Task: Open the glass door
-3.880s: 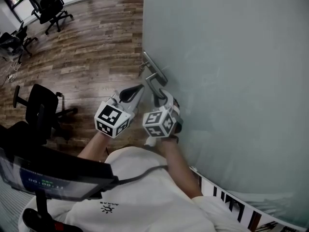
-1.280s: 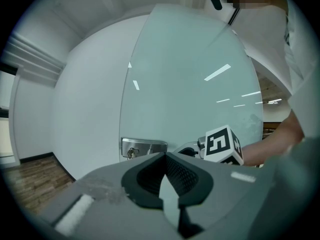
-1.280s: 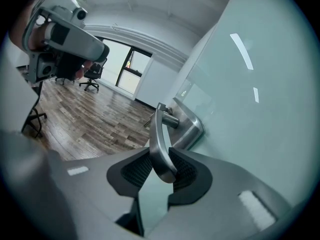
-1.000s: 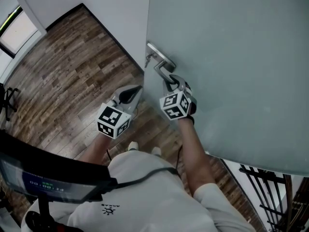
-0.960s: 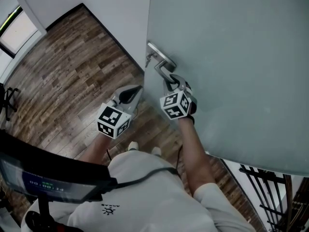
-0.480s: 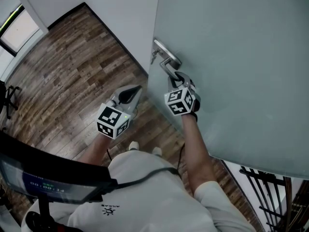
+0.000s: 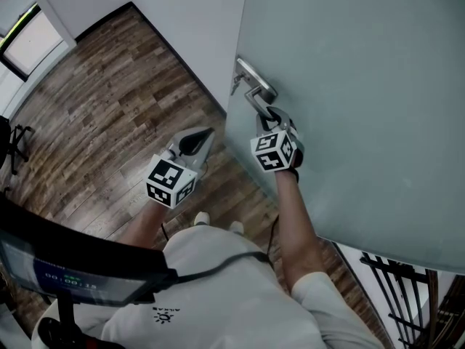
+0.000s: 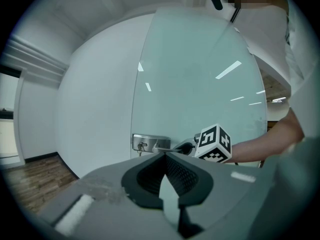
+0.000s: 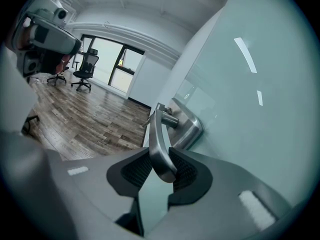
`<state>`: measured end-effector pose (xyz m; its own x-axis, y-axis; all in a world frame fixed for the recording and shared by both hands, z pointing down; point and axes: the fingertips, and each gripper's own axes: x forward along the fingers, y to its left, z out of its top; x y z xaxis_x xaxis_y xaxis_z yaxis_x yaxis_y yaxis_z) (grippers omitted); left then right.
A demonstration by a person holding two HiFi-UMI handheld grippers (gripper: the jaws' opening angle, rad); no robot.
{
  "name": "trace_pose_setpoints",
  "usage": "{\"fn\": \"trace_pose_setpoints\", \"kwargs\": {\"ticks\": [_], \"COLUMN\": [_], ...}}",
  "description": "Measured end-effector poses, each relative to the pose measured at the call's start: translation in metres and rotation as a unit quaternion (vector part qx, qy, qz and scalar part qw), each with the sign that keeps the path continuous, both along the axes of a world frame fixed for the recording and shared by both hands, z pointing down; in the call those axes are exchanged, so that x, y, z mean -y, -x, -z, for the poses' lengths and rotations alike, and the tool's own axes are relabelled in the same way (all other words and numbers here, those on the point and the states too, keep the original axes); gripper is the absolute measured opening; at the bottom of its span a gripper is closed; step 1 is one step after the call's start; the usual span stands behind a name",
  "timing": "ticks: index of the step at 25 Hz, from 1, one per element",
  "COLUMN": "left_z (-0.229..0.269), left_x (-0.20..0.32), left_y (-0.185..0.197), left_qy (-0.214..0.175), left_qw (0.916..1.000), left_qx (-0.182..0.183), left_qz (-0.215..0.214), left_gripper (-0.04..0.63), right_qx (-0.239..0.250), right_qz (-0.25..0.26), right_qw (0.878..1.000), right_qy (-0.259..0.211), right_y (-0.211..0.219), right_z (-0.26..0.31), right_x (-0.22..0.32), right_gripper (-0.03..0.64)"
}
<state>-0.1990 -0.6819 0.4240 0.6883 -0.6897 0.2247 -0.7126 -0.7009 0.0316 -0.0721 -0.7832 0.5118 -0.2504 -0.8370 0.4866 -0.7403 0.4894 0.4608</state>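
The frosted glass door (image 7: 349, 86) carries a steel lock plate (image 7: 256, 80) with a lever handle (image 7: 256, 102) near its left edge. In the head view my right gripper (image 7: 270, 115) is shut on the end of the lever. The right gripper view shows the lever (image 9: 157, 139) clamped between the dark pads of that gripper (image 9: 161, 166), hanging steeply down from its hub. My left gripper (image 7: 205, 133) floats left of the door over the floor, shut and holding nothing. From the left gripper view (image 8: 165, 155) I see the lock plate (image 8: 150, 142) and the right gripper's marker cube (image 8: 215, 143).
A white wall (image 7: 182, 20) with a dark skirting stands just left of the door's edge. Wood floor (image 7: 109, 100) stretches to the left, with an office chair (image 7: 9, 140) at the frame's edge. Black railing (image 7: 407, 297) shows under the door at lower right.
The door's edge and handle have shifted right and slightly up in the head view, and my right gripper went along, still clamped on the lever. The left gripper stayed put.
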Motion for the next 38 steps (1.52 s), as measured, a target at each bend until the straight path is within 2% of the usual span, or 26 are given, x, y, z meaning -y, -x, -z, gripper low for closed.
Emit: {"fn": "trace_pose_setpoints", "kwargs": {"ticks": [8,12,14,16,18,20,23,25,27,38], "left_z": [0.006,0.007,0.009,0.011,0.014,0.017,0.021,0.024,0.026,0.032], "left_x": [0.003,0.004,0.005,0.004,0.003,0.001,-0.001,-0.003,-0.004,-0.010], "left_y": [0.004,0.005,0.002,-0.002,-0.006,-0.009,-0.012,-0.014,-0.014,-0.015], "left_qy": [-0.005,-0.007,-0.009,-0.009,-0.010,-0.012,-0.014,-0.016,-0.017,-0.020], "left_qw": [1.0000,0.9999,0.9999,0.9999,0.9999,0.9998,0.9996,0.9995,0.9994,0.9991], "left_qx": [0.000,-0.003,-0.005,-0.009,-0.012,-0.016,-0.021,-0.024,-0.027,-0.035], "left_qz": [0.008,0.011,0.008,0.004,-0.001,-0.006,-0.010,-0.011,-0.011,-0.012], "left_gripper": [0.005,0.005,0.005,0.006,0.005,0.006,0.005,0.005,0.006,0.005], "right_qx": [0.015,0.012,0.029,0.065,0.119,0.182,0.290,0.337,0.355,0.370], "right_qz": [-0.006,-0.007,-0.004,-0.002,-0.003,-0.002,0.006,0.007,0.005,-0.013], "right_qw": [1.000,1.000,1.000,0.998,0.993,0.983,0.957,0.941,0.934,0.928], "right_qy": [0.009,0.012,0.011,0.007,-0.003,-0.014,-0.018,-0.023,-0.029,-0.048], "right_y": [-0.004,-0.010,-0.012,-0.013,-0.014,-0.014,-0.013,-0.012,-0.013,-0.022], "right_z": [-0.003,-0.001,0.005,0.016,0.032,0.048,0.073,0.088,0.096,0.109], "right_x": [0.015,0.007,-0.004,-0.019,-0.037,-0.055,-0.081,-0.095,-0.106,-0.132], "right_gripper": [0.113,0.142,0.146,0.153,0.136,0.087,0.011,0.008,0.008,0.008]}}
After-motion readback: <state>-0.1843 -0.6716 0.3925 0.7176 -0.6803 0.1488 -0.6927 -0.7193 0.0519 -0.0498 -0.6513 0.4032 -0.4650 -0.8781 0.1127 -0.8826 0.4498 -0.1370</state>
